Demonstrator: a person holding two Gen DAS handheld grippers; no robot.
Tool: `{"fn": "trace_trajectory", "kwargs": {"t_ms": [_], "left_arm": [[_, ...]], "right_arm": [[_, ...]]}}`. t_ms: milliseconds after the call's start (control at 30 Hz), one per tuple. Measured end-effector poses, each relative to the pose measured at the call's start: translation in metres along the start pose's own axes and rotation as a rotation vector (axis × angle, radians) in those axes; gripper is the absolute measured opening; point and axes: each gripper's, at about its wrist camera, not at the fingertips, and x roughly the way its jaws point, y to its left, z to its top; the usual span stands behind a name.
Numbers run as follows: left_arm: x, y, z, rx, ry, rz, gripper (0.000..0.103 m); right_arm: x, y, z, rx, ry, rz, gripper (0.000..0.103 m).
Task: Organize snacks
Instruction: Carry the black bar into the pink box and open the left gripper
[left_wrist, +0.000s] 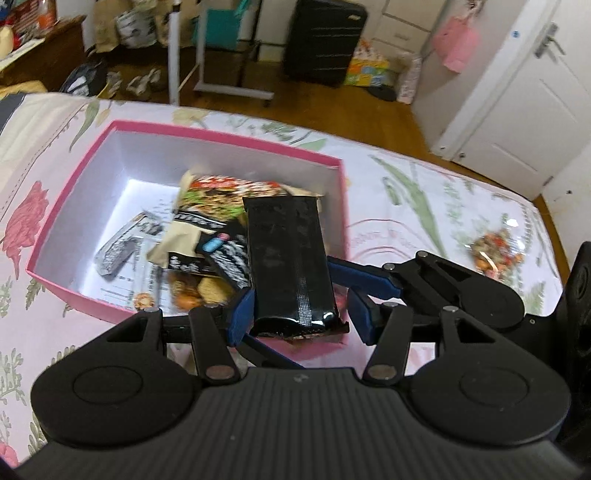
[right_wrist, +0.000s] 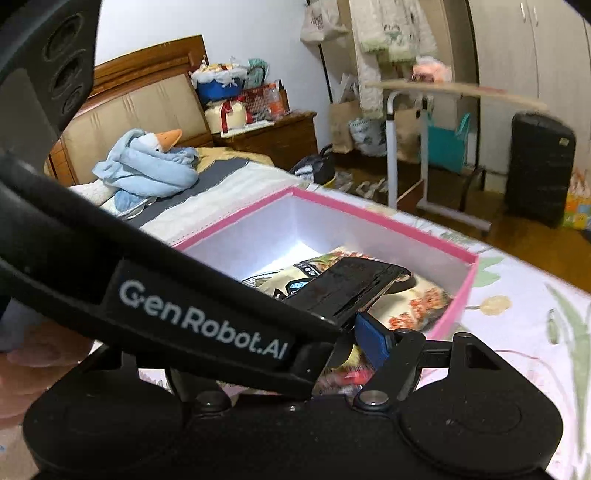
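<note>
Over pink cardboard box (left_wrist: 74, 273), glossy black rectangular packet (left_wrist: 288, 258), left claw (left_wrist: 299, 314) clamped

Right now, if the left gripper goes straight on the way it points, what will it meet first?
Probably the snack packets heaped in the pink box; the black packet that the left gripper holds would reach them first. Depth is unclear.

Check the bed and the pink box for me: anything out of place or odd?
One snack bag lies loose on the floral bedsheet, outside the pink box that holds the other packets. Those lie jumbled at one end, not stacked. The left tool holds a black packet over the box.
</note>
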Motion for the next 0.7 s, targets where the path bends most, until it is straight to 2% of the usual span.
{"fn": "trace_trajectory", "kwargs": {"t_ms": [200, 300, 467, 533, 700], "left_arm": [[0.023, 0.016, 0.017, -0.026, 0.008, 0.028, 0.054], [0.029, 0.024, 0.023, -0.044, 0.017, 0.055, 0.054], [0.019, 0.037, 0.025, -0.080, 0.008, 0.117, 0.054], [0.015, 0.044, 0.026, -0.112, 0.008, 0.131, 0.058], [0.011, 0.047, 0.025, -0.126, -0.002, 0.146, 0.062]], "right_arm": [[0.031, -0.010, 0.010, 0.006, 0.021, 0.017, 0.077], [0.043, -0.015, 0.014, 0.030, 0.038, 0.055, 0.077], [0.053, -0.002, 0.023, 0.019, 0.036, 0.112, 0.078], [0.056, 0.001, 0.026, 0.002, 0.039, 0.130, 0.080], [0.037, -0.003, 0.022, -0.023, 0.024, 0.073, 0.080]]}}
